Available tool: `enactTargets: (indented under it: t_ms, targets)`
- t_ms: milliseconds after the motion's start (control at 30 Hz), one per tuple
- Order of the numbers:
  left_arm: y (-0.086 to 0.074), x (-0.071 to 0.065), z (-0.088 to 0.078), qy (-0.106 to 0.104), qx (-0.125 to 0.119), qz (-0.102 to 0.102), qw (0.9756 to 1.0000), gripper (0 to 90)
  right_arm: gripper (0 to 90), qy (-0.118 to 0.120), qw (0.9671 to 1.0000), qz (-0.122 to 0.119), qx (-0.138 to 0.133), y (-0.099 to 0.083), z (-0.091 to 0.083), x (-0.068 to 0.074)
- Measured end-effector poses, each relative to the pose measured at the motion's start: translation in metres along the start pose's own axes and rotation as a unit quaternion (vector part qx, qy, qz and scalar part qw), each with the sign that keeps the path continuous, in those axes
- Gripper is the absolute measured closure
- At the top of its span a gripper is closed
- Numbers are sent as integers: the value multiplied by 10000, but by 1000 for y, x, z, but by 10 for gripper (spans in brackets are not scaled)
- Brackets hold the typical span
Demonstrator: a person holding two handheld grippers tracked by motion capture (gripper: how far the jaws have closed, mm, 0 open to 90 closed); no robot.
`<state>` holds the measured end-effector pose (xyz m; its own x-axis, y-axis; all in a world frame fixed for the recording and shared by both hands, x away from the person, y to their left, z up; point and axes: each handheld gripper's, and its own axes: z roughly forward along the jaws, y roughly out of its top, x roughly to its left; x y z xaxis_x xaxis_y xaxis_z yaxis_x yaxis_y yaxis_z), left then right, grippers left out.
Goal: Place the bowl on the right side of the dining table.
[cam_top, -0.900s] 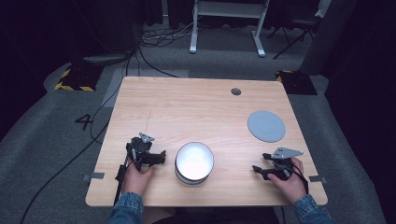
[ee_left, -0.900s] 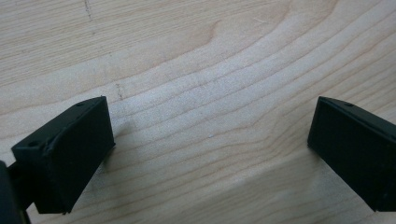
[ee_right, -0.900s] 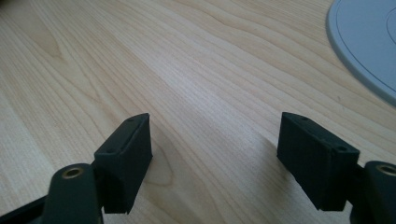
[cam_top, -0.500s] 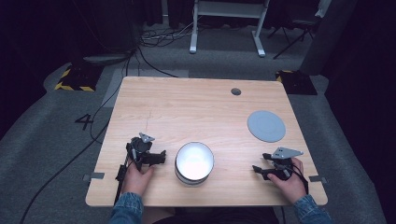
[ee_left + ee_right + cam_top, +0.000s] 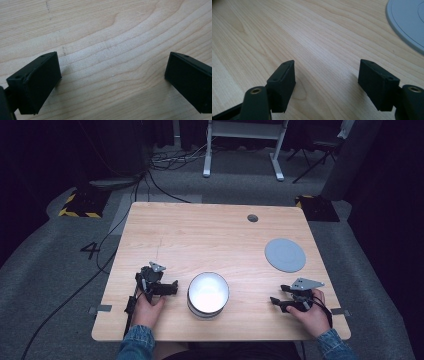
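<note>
Round white bowl [image 5: 208, 294] upright near the front edge of the wooden surface [image 5: 200, 240] — pale, glossy inside, nothing visible in it. Flat grey disc [image 5: 285, 254] lying well apart toward the right edge — thin, with faint concentric rings, its rim also seen in the right gripper view.

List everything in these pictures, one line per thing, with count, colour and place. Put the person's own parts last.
table: one, light wood, centre of the high view
bowl: one, white, near edge, between the hands
round lid: one, grey, flat on the table's right side
grommet hole: one, dark, far right of the tabletop
floor cables: several, black, beyond the table
left tongs: one, black, jaws apart over bare wood, left of the bowl
right tongs: one, black, jaws apart, right of the bowl
hands: two, at the near edge, blue denim sleeves
</note>
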<state>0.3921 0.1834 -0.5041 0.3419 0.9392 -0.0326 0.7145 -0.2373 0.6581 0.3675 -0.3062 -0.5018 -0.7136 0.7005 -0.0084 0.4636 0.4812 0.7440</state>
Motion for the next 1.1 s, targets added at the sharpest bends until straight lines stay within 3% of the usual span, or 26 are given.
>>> enactTargets:
  t_ms: [200,233,333,567,767,800,833,900,1067,1100]
  targets:
    - [1,0,0,-13,27,17,10000,5,332,-10,9999,23,161,4,0,1]
    - [1,1,0,11,14,34,10000,5,381,92,9995,-8,291,8,-1,1]
    - [1,1,0,13,14,36,10000,4,376,188,9992,-25,354,14,-2,3]
    - [1,0,0,-11,20,16,10000,5,402,419,9976,-299,469,49,-9,15]
    - [1,0,0,-17,24,11,10000,5,404,750,9948,-624,303,89,-11,38]
    - [1,0,0,-17,24,11,10000,5,404,750,9948,-624,303,89,-11,38]
    - [1,0,0,-16,24,11,10000,5,403,865,9933,-743,198,103,-10,45]
    - [1,0,0,-14,25,9,10000,5,401,950,9914,-888,137,113,-10,51]
    - [1,2,1,-29,-8,-11,10000,7,428,1095,9889,-993,158,130,-9,64]
    - [2,2,1,12,13,-41,10000,14,444,1268,9875,-926,153,135,-9,70]
